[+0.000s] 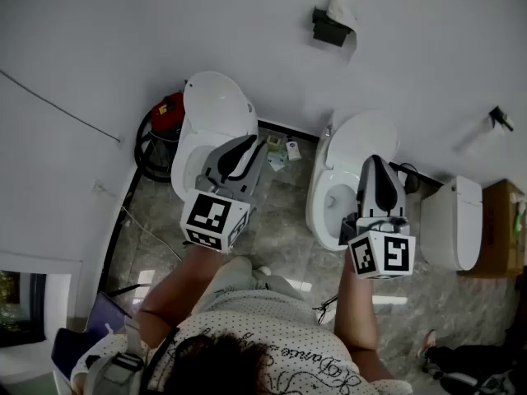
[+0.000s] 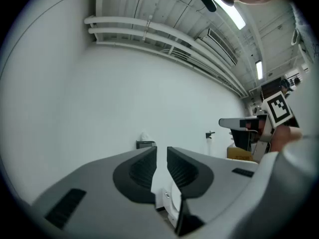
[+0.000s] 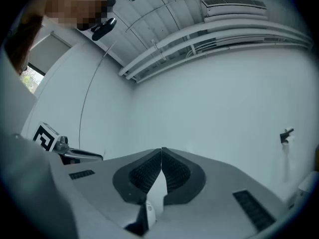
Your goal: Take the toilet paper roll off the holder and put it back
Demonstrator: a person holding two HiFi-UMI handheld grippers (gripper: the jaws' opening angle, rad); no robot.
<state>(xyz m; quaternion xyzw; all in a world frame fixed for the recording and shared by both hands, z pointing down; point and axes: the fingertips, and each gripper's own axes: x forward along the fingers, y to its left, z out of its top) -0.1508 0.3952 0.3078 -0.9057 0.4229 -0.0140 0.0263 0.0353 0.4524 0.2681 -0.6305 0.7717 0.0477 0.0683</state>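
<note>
High on the white wall hangs a black holder (image 1: pixel 329 31) with white toilet paper (image 1: pixel 339 10) sticking out of its top. In the left gripper view the holder (image 2: pixel 145 144) shows small, straight beyond the jaws and far off. My left gripper (image 1: pixel 247 143) points at the wall over the left toilet; its jaws stand a narrow gap apart with nothing between them (image 2: pixel 161 152). My right gripper (image 1: pixel 375 161) hovers over the right toilet, its pads pressed together and empty (image 3: pixel 161 152). Neither gripper touches the holder.
Two white toilets (image 1: pixel 216 105) (image 1: pixel 354 142) stand against the wall below the grippers. A red canister with a black hose (image 1: pixel 163 122) sits at the left. At the right stand a white unit (image 1: pixel 453 220) and a cardboard box (image 1: pixel 502 229). A small black fitting (image 1: pixel 500 118) juts from the wall.
</note>
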